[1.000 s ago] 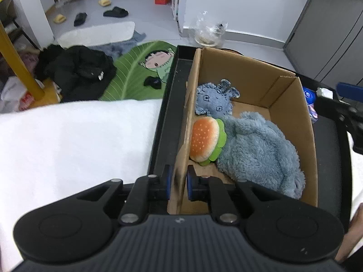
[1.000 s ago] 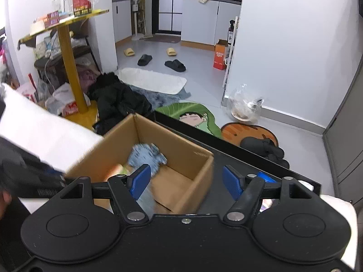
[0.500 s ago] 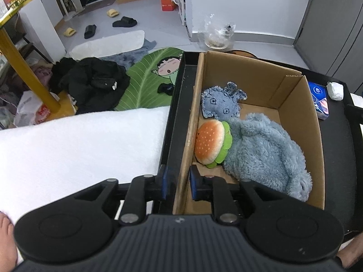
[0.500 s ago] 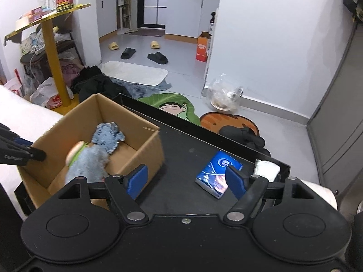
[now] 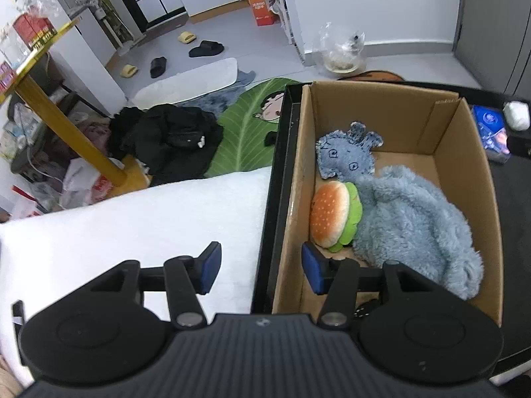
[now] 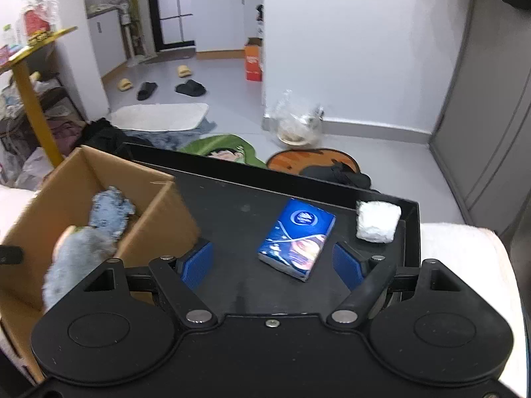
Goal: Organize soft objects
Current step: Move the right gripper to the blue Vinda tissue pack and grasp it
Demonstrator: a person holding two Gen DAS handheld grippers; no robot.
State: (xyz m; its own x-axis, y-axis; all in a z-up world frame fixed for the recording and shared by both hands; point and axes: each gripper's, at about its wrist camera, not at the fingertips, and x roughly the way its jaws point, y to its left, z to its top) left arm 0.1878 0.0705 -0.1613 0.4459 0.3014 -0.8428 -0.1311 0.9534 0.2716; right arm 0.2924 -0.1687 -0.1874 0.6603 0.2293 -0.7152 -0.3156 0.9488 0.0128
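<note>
Left hand-held gripper [image 5: 260, 270]: blue pads spread wide apart, empty. One pad sits over the white padded surface [image 5: 132, 225], the other inside the cardboard box [image 5: 391, 106], so the box's near wall and the black tray rim [image 5: 282, 165] lie between them without contact.

Cardboard box: open-topped, standing in the black tray at its left end. Inside, three soft objects packed together: a flat blue-grey plush face [image 5: 345, 157] toward the far wall, a burger plush [image 5: 333, 214] on its side against the left wall, and a large shaggy blue plush [image 5: 415, 222] filling the middle and right. The burger touches the shaggy one; the flat face rests just above both.

Right hand-held gripper [image 6: 273, 263]: pads also wide apart, holding nothing, hovering over the tray floor. A blue packet [image 6: 297, 238] lies flat on the tray between the pads and slightly ahead of them. A white wrapped bundle [image 6: 378, 220] sits in the tray's far right corner, near the packet but not touching it.

Floor beyond: green leaf rug [image 5: 242, 129], black clothing heap [image 5: 166, 136], slippers [image 6: 166, 88].
</note>
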